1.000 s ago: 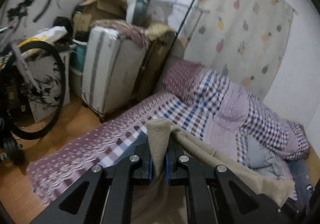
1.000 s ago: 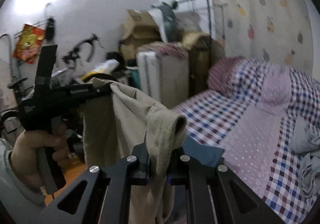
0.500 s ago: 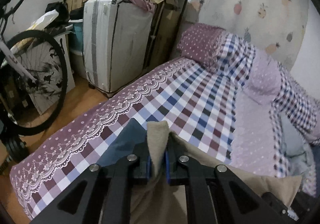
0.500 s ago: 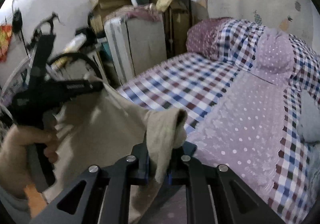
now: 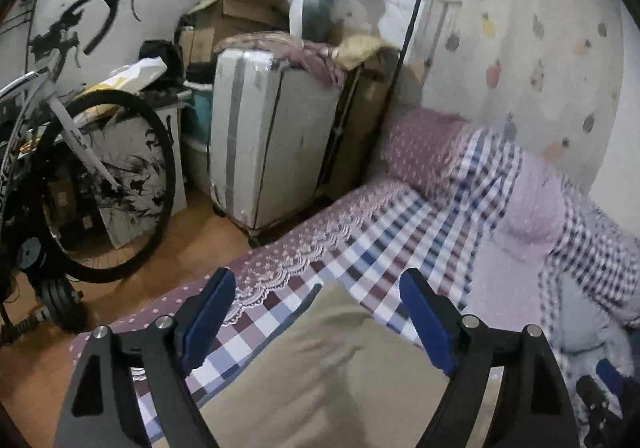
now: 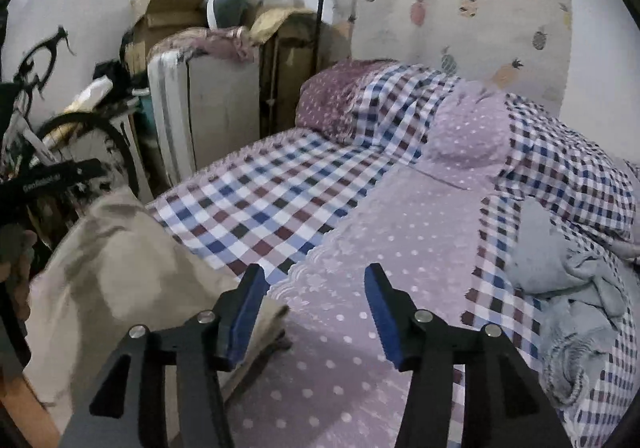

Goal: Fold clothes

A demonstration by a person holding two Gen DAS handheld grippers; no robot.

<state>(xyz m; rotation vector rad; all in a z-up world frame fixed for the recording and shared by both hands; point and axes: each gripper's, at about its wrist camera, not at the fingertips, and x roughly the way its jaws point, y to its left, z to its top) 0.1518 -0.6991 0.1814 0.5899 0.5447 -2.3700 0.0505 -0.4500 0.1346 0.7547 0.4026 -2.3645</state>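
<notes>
Left gripper (image 5: 316,312) and right gripper (image 6: 314,304) jaws opening, nothing pinched, letting the beige fabric garment (image 5: 320,372) drop flat by the near edge of the checked-and-dotted purple bed (image 6: 400,232) for folding.

Counted: 1 beige garment (image 5: 320,368), 1 grey garment (image 6: 560,272), 1 bed (image 6: 400,248), 1 suitcase (image 5: 264,144), 1 bicycle (image 5: 92,176), 2 grippers: left gripper (image 5: 316,312), right gripper (image 6: 314,306).
</notes>
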